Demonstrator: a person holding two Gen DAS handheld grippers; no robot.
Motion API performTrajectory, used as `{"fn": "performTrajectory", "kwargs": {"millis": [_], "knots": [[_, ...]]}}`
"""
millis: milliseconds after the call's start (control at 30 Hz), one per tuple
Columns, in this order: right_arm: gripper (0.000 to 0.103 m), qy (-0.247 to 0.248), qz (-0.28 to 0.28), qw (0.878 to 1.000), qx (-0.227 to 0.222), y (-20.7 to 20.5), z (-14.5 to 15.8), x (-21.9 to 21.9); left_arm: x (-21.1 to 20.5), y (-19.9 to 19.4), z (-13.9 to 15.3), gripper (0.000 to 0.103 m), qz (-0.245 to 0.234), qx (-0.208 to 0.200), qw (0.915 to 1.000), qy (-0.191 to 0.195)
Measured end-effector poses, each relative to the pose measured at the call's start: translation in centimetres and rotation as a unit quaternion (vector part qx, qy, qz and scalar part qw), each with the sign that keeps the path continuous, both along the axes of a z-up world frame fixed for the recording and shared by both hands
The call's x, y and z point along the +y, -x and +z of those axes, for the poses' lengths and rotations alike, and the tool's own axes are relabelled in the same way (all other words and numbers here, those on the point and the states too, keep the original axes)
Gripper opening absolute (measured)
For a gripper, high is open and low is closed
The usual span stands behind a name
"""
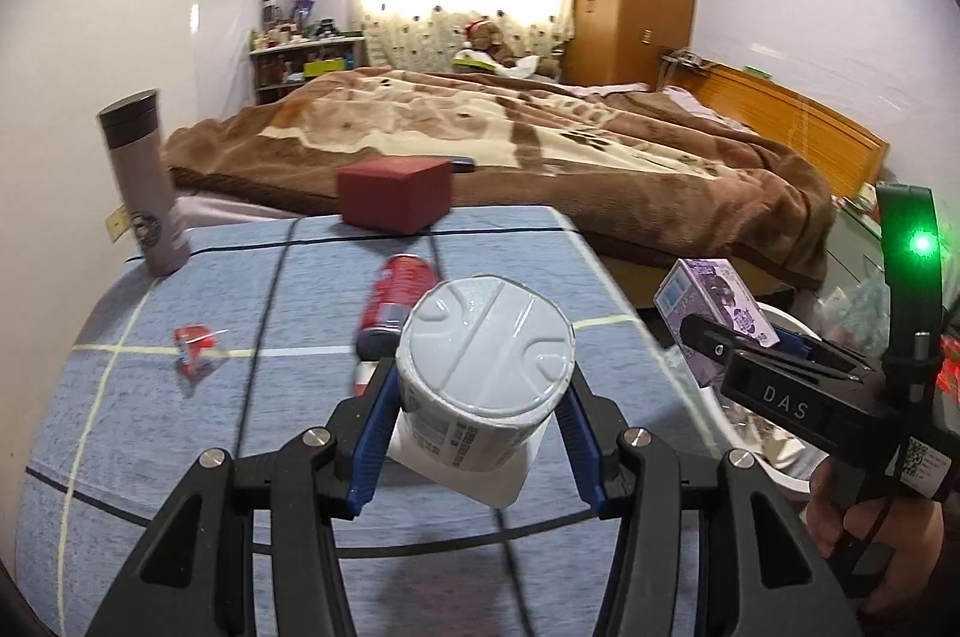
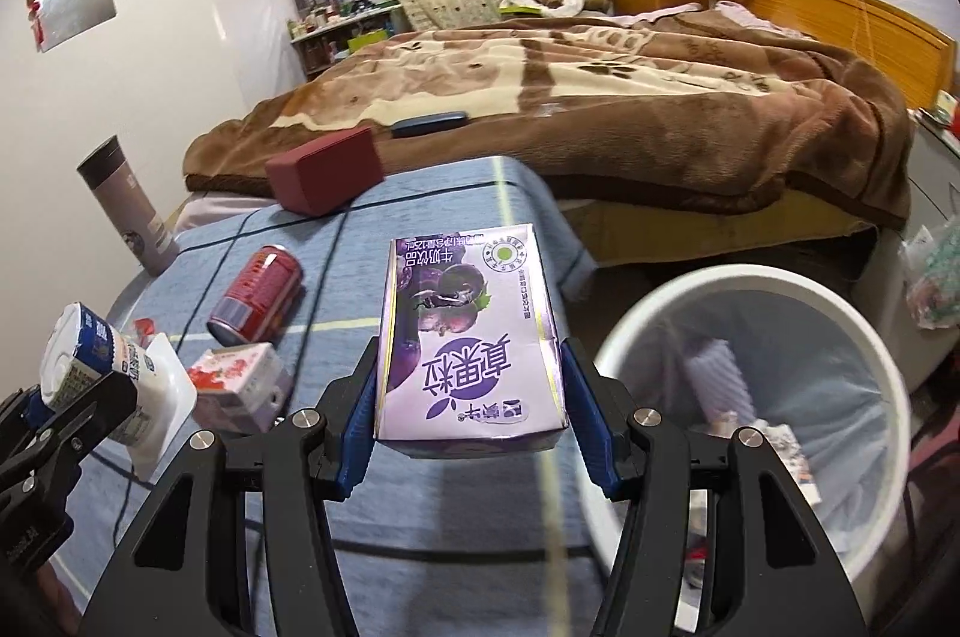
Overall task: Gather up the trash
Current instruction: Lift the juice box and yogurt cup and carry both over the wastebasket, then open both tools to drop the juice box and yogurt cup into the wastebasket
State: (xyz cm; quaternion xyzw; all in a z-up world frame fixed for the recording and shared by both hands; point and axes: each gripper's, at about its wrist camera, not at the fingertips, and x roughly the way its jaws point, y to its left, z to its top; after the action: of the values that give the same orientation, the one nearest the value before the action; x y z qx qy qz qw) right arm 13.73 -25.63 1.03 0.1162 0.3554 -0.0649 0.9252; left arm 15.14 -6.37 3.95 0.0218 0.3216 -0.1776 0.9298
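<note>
With my right gripper [image 2: 471, 421] jaws pinching the purple milk carton [image 2: 471, 337] short of the white bin [image 2: 750, 277] rim and my left gripper [image 1: 480, 433] jaws pinching the yogurt cup [image 1: 486, 373] over the tabletop [image 1: 180, 427], I judge an early release would drop the carton outside, or the tilted cup could slip.

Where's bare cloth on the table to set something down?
Free: the near cloth strip below the red wrapper, and between the thermos and red box. Crowded: around the red can and pink carton.
</note>
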Motion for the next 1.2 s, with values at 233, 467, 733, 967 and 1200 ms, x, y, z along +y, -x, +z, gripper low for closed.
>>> {"fn": "performTrajectory", "kwargs": {"millis": [233,467,733,967,1200], "knots": [[0.058,0.005,-0.028,1.0,-0.009,2.1,0.5,-2.9,-4.4,1.2,0.3,0.053,-0.046,-0.006,0.9989,-0.005],[0.058,0.011,-0.06,0.998,-0.01,4.0,0.6,-5.6,-8.7,2.2,0.4,0.053,-0.09,-0.005,0.9959,-0.005],[0.058,0.019,-0.094,0.995,0.0,5.6,-0.1,-8.8,-13.2,2.7,-0.3,0.054,-0.132,0.007,0.9913,-0.003],[0.058,0.025,-0.107,0.994,0.024,6.7,-1.2,-11.3,-16.7,2.8,-1.8,0.054,-0.16,0.033,0.9865,-0.006],[0.058,0.026,-0.104,0.992,0.06,6.8,-3.1,-12.8,-19.4,2.9,-3.3,0.054,-0.18,0.054,0.9821,-0.014]]}}
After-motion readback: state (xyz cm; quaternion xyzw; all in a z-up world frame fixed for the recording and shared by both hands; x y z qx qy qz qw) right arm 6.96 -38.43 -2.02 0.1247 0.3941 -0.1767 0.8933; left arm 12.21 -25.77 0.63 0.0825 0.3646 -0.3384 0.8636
